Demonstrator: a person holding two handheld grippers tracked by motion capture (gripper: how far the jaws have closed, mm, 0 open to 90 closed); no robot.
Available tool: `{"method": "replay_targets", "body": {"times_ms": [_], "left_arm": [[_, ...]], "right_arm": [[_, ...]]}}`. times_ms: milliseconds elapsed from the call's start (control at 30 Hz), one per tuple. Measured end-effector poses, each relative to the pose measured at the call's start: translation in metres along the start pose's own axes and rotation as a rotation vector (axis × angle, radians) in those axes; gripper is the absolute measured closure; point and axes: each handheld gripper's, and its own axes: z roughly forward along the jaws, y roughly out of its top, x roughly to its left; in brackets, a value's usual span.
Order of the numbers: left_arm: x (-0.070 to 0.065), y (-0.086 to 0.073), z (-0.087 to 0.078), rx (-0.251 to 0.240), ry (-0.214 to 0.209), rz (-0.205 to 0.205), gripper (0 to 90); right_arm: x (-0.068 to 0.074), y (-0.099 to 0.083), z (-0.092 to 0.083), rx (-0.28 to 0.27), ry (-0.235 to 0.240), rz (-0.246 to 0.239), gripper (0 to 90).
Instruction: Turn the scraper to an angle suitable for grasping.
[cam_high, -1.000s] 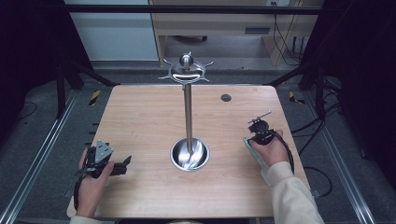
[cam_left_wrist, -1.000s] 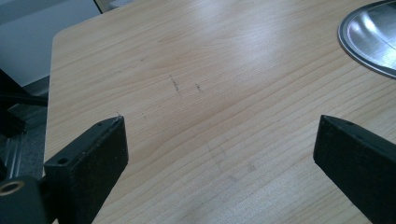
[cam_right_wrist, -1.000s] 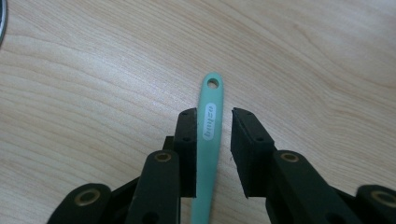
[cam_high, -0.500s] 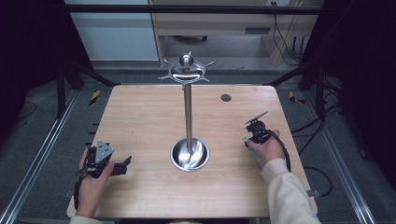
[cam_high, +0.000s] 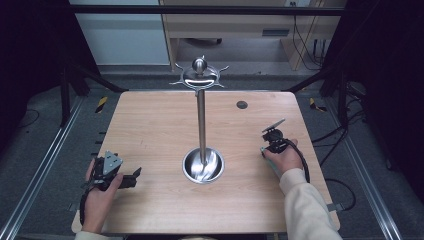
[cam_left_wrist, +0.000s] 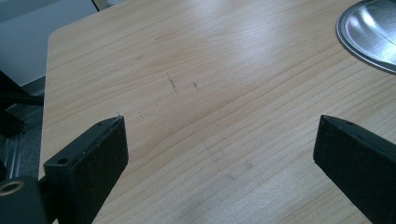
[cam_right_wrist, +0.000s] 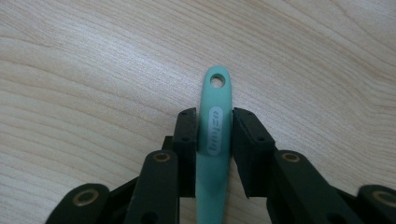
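wooden table (cam_high: 150, 130) bears a steel stand (cam_high: 202, 162).

Wide-spread black fingers (cam_left_wrist: 88, 158) over bare wooden table (cam_left_wrist: 210, 93), steel dish rim (cam_left_wrist: 369, 35) top right

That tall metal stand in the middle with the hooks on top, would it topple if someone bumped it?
Probably only from a hard knock. The stand is a thin pole with its hooks high up, so a push near the top would likely rock it. Its wide round base sits flat on the table and looks like solid metal, so it is likely bottom-heavy and stiff.
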Motion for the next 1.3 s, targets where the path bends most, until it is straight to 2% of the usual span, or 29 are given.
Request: {"method": "replay_targets", "body": {"times_ms": [200,233,500,567,600,800,867,933,967,1000,1067,1100,1233,1267,1300], "left_arm": [[0.001,0.000,0.001,0.002,-0.001,-0.002,2.9],[0.001,0.000,0.001,0.007,0.000,0.001,3.0],[0.000,-0.001,0.001,0.011,-0.001,-0.002,3.0],[0.000,-0.001,0.000,0.012,-0.001,-0.003,3.0],[0.001,-0.001,0.001,0.010,-0.003,-0.005,3.0],[0.000,-0.001,0.003,0.021,-0.005,0.003,3.0],[0.000,-0.001,0.003,0.018,-0.003,0.003,3.0],[-0.001,-0.001,0.002,0.013,-0.001,0.000,3.0],[0.000,-0.001,0.002,0.014,-0.001,0.002,3.0],[0.000,-0.001,0.002,0.015,-0.001,0.000,3.0],[0.000,-0.001,0.002,0.017,-0.003,0.000,3.0],[0.000,-0.001,0.002,0.017,-0.003,0.001,3.0],[0.000,-0.001,0.002,0.015,-0.004,-0.001,3.0],[0.000,-0.001,0.002,0.012,-0.003,-0.004,3.0],[0.000,-0.001,0.002,0.011,-0.001,-0.005,3.0]], "right_arm": [[0.000,0.000,0.000,0.003,0.004,0.009,73.9],[0.002,0.000,-0.002,0.006,0.018,0.006,74.1],[0.003,-0.002,-0.021,-0.061,0.018,-0.011,74.3],[0.004,-0.003,-0.032,-0.059,0.024,-0.009,74.4],[0.003,-0.002,-0.036,-0.073,0.022,-0.027,74.4],[0.004,0.000,-0.056,-0.120,0.026,-0.036,74.4],[0.005,0.002,-0.070,-0.157,0.023,-0.045,74.4],[0.006,0.003,-0.075,-0.170,0.022,-0.052,74.4],[0.007,0.005,-0.086,-0.199,0.016,-0.069,74.5],[0.007,0.005,-0.086,-0.199,0.016,-0.069,74.5],[0.009,0.007,-0.098,-0.224,0.016,-0.078,74.5],[0.011,0.010,-0.110,-0.251,0.013,-0.090,74.4],[0.016,0.015,-0.132,-0.309,0.011,-0.109,74.5],[0.016,0.015,-0.132,-0.309,0.011,-0.109,74.5],[0.018,0.017,-0.141,-0.333,0.014,-0.121,74.4]]}}
